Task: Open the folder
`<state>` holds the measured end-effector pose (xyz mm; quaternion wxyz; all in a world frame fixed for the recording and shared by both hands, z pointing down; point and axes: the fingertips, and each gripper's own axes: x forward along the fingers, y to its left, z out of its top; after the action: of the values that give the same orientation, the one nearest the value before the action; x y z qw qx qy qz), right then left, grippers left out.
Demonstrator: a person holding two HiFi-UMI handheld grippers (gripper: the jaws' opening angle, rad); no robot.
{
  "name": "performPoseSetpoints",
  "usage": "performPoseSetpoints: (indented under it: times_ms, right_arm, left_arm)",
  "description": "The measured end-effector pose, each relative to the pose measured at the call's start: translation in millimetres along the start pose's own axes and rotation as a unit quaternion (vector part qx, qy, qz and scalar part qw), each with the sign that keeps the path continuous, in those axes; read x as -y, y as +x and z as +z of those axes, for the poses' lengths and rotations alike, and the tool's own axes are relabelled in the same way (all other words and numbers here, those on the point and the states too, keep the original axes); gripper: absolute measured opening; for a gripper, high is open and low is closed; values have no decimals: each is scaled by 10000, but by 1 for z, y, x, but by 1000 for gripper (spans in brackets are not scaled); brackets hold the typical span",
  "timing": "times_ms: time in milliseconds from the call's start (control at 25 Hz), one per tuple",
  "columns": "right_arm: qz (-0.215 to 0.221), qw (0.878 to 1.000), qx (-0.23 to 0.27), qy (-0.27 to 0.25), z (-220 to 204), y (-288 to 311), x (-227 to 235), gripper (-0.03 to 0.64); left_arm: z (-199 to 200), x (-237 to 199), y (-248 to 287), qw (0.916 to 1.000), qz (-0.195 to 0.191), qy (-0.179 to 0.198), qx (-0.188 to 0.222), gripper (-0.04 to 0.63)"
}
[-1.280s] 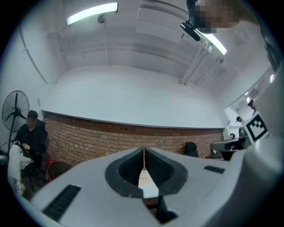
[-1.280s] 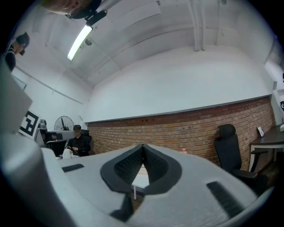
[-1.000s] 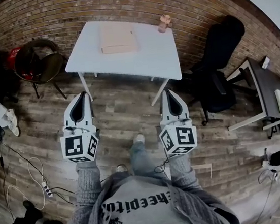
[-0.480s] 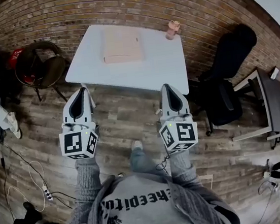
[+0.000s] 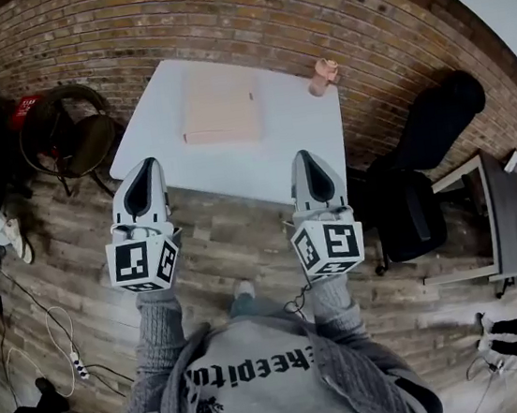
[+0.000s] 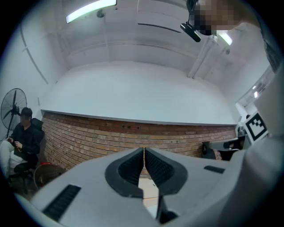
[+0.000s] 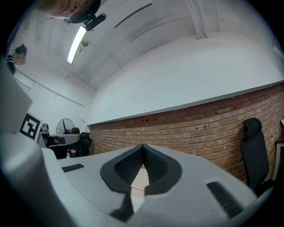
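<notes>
A closed beige folder (image 5: pixel 220 109) lies flat on the white table (image 5: pixel 234 161), towards its far side. In the head view my left gripper (image 5: pixel 143 167) reaches the table's near left edge. My right gripper (image 5: pixel 304 157) is over the near right edge. Both point at the table and hold nothing, well short of the folder. The left gripper view shows my left gripper (image 6: pixel 143 150) shut, pads together, with a beige sliver of the folder (image 6: pixel 148 188) below them. My right gripper (image 7: pixel 143 147) is shut too, its tips touching.
A small pink object (image 5: pixel 324 75) stands at the table's far right corner. A black office chair (image 5: pixel 422 156) is right of the table, and a round dark chair (image 5: pixel 69 131) left of it. A brick wall (image 5: pixel 243 14) runs behind. Cables (image 5: pixel 42 352) lie on the wooden floor.
The table has come nearer in the head view. Both shut grippers have moved forward from over the floor up to the table's near edge.
</notes>
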<state>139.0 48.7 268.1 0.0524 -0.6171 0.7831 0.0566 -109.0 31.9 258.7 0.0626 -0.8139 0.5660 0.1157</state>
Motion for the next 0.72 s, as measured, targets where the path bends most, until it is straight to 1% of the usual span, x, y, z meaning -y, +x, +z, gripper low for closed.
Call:
performPoseSetpoints:
  times_ms: [200, 360, 520, 720]
  right_arm:
    - [213, 9998, 13, 54, -7, 35, 19, 5]
    - [397, 9992, 34, 35, -11, 55, 36, 5]
    - [434, 9989, 46, 158, -16, 69, 55, 5]
    - [503, 9983, 23, 299, -24, 84, 63, 5]
  left_arm:
    - [-9, 0, 33, 9999, 168, 39, -2, 12]
    - [-12, 7, 57, 9996, 254, 27, 90, 12]
    - [-19, 17, 73, 9996, 263, 52, 62, 12]
    - [-26, 15, 85, 9993, 351, 126, -29, 12]
